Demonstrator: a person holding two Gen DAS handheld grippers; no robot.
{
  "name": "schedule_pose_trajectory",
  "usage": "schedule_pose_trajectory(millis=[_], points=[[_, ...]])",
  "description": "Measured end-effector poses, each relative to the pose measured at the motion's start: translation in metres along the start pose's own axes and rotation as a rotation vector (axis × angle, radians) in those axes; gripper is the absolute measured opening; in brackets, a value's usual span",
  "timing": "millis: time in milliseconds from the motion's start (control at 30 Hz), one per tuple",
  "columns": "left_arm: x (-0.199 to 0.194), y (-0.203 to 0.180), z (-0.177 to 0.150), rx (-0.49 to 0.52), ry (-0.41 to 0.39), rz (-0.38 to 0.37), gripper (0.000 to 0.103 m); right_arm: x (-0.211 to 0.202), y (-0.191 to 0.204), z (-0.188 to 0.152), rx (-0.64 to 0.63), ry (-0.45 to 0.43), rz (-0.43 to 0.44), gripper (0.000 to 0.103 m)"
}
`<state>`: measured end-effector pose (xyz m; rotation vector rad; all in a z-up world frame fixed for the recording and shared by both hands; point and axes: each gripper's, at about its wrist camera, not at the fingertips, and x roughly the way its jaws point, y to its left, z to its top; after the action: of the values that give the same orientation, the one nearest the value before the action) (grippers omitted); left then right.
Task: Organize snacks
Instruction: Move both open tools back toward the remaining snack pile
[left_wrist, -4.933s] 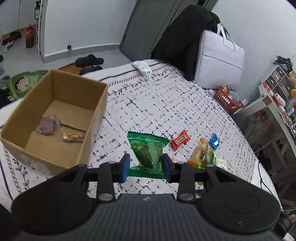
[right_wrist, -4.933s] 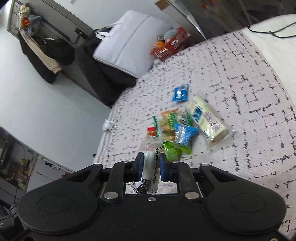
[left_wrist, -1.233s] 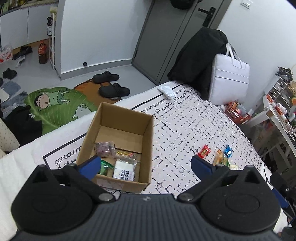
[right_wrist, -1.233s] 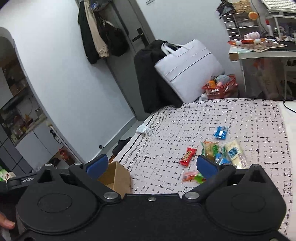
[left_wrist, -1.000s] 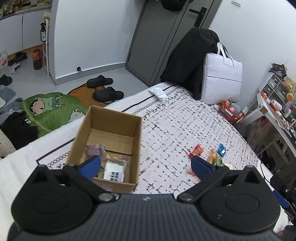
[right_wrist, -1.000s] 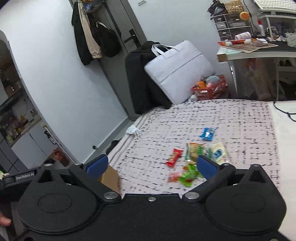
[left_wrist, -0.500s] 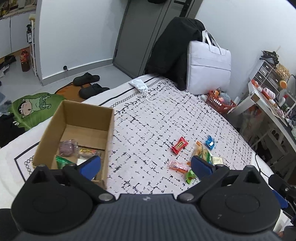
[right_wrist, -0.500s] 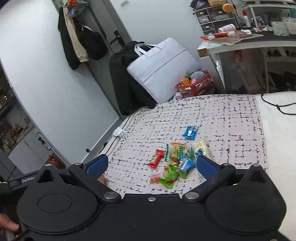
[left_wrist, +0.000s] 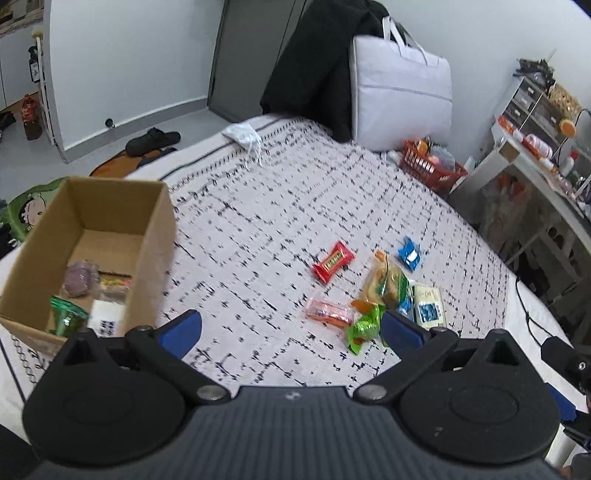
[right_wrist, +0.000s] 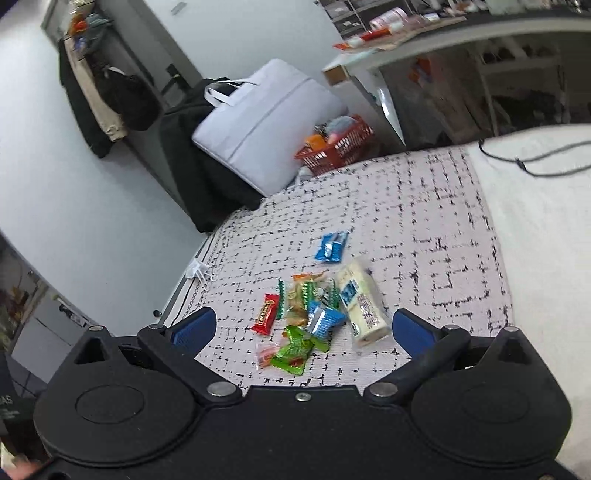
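Lying between spread right tool fingers, snack pile, both tools empty

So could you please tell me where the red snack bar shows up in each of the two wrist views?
Left wrist view: the red snack bar lies right of centre on the patterned bedspread, left of the snack pile.
Right wrist view: it lies just left of centre, at the pile's left edge.
Shared landmark: the blue packet, set apart beyond the pile.
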<state>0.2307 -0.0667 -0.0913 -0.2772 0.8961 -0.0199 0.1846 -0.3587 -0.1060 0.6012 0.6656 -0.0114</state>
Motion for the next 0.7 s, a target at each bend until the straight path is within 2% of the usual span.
schedule_pose_trajectory(millis=[300,700], points=[[0.042,-0.023,-0.009,0.012,0.050,-0.017,0.103,0.022,-0.015,-0.002,0.069,0.029,-0.039,0.100],[0.094,-0.045,-0.015,0.079,0.102,-0.090,0.097,0.060,-0.034,-0.005,0.138,0.075,-0.116,0.082]])
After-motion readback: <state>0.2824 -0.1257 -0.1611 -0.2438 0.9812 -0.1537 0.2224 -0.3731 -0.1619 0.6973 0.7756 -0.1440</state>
